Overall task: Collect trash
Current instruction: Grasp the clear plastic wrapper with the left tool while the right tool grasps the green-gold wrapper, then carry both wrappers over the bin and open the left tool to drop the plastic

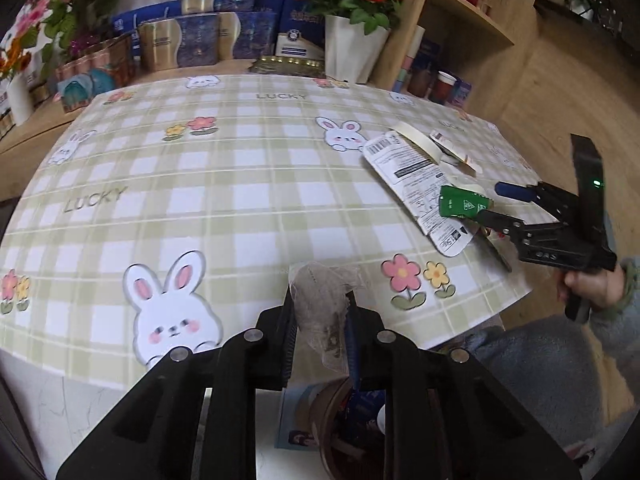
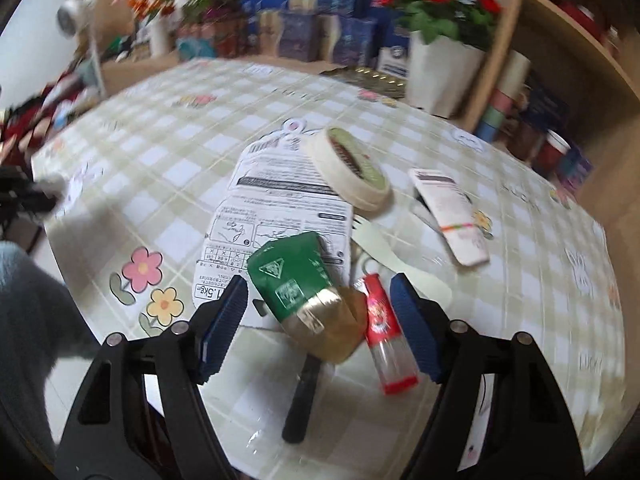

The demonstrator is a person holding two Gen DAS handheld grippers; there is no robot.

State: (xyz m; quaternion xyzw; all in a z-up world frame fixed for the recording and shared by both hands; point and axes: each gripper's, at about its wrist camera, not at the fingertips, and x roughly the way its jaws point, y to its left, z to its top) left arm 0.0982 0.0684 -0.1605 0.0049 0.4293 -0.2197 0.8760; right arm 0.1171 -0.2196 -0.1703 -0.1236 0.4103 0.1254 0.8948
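Trash in two spots. Left gripper [image 1: 320, 336] pinches a crumpled clear plastic wrapper [image 1: 324, 300], held at the near table edge above a bin [image 1: 340, 432]; it looks light and soft, so a pinch mid-bundle should hold. Right gripper [image 2: 320, 320] spread wide, pointing steeply down, jaws bracketing a green-and-gold carton [image 2: 308, 292] and a red lighter [image 2: 386, 332] without touching either. Carton probably light and crushable: grip across its flat sides. Person's hand [image 1: 592, 284] holds the right handle.

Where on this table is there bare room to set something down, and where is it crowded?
Bare: the wide cloth between the boxes at the back and the near edge, left of the white card. Crowded: the right end, where tape roll, green packet, lighter and fork lie together.
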